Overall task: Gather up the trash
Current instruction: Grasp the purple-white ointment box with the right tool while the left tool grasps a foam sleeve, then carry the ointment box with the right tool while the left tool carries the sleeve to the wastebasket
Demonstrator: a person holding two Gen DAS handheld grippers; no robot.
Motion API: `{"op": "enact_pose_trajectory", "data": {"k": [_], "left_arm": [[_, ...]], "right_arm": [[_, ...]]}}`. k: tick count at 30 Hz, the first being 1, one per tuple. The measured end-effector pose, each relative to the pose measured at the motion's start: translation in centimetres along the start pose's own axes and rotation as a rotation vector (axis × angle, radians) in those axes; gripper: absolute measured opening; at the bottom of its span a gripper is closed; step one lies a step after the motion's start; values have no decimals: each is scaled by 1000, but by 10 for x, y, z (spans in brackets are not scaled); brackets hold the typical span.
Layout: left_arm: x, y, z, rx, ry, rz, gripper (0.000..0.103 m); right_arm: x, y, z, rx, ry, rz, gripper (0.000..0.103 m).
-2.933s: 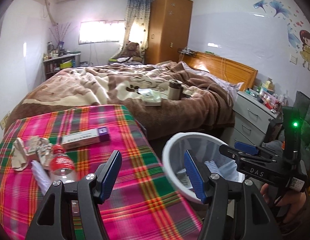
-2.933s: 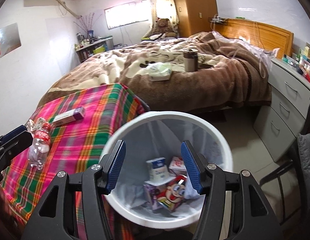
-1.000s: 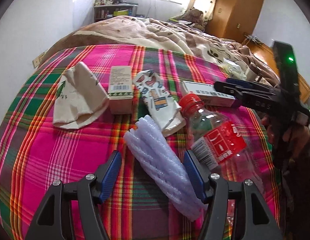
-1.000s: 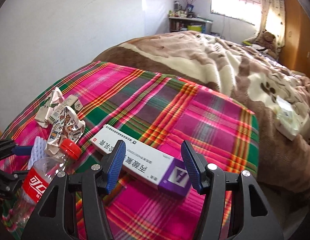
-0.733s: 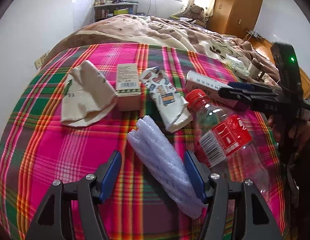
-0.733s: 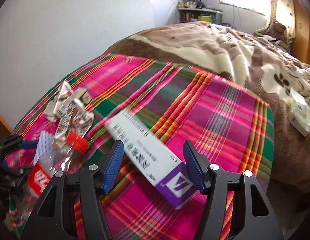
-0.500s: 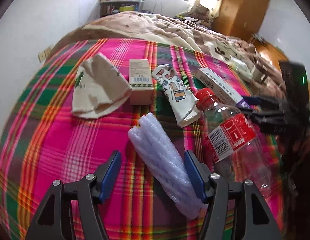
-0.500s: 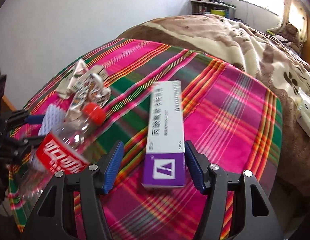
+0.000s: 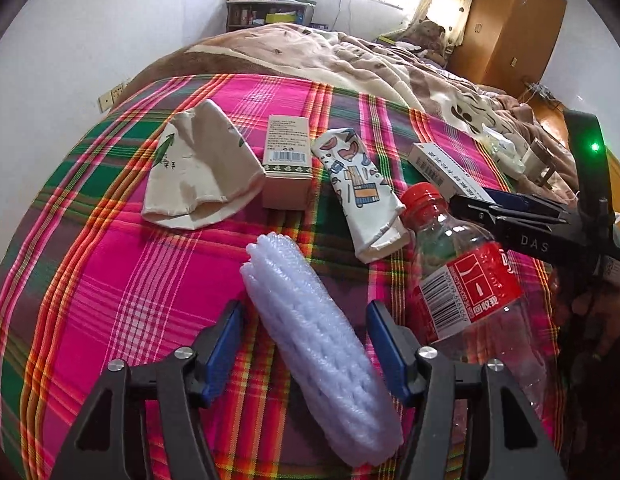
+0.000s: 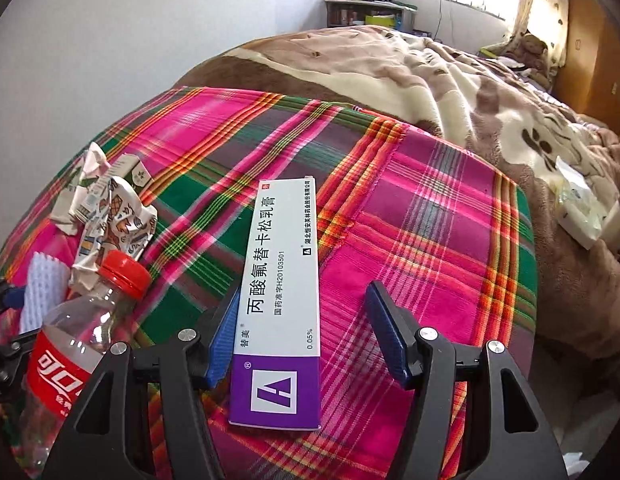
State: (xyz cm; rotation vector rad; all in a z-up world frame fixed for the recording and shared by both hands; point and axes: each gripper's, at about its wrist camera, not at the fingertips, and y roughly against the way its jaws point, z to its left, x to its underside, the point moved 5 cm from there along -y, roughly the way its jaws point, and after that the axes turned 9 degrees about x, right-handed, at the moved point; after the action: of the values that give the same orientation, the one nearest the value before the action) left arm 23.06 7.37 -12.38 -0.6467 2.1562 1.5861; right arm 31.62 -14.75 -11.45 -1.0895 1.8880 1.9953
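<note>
Trash lies on a pink plaid tablecloth (image 9: 109,280). My left gripper (image 9: 303,344) is open, its blue pads on either side of a white foam net sleeve (image 9: 318,348). A clear bottle with a red cap and label (image 9: 466,292) lies to its right. My right gripper (image 10: 305,344) is open around the near end of a white and purple medicine box (image 10: 281,292); the left pad touches the box. The box also shows in the left wrist view (image 9: 442,172), and the right gripper (image 9: 510,216) is there too. The bottle (image 10: 73,344) lies left of the box.
A beige paper bag (image 9: 197,168), a small tan carton (image 9: 287,160) and a crumpled printed wrapper (image 9: 362,188) lie further back on the cloth. A bed with a brown blanket (image 10: 450,80) stands behind the table. A wooden wardrobe (image 9: 510,24) stands at the far wall.
Both grippers left the bin and came to the table. In the last second the medicine box turned lengthwise between my right pads, and my left gripper moved closer over the foam sleeve.
</note>
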Motion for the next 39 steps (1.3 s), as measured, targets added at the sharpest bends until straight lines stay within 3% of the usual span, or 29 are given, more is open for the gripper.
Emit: {"op": "enact_pose_trajectory", "data": {"k": [3,9,27,39], "left_arm": [[-1,3,3,4,12,-10,43],[1,10,5,17,10,-27,31],[8,80,-38,55,-75,-156,31],[14,115,-95,114,-174,-218,31]], "right_arm": [[1,2,-1,18,-3,-4,37],[9,14,-2,32,-28,-15,37],[39,92,-12,-13,-178,-120,37],[68,153,-37,61,-255,-217,37]]}}
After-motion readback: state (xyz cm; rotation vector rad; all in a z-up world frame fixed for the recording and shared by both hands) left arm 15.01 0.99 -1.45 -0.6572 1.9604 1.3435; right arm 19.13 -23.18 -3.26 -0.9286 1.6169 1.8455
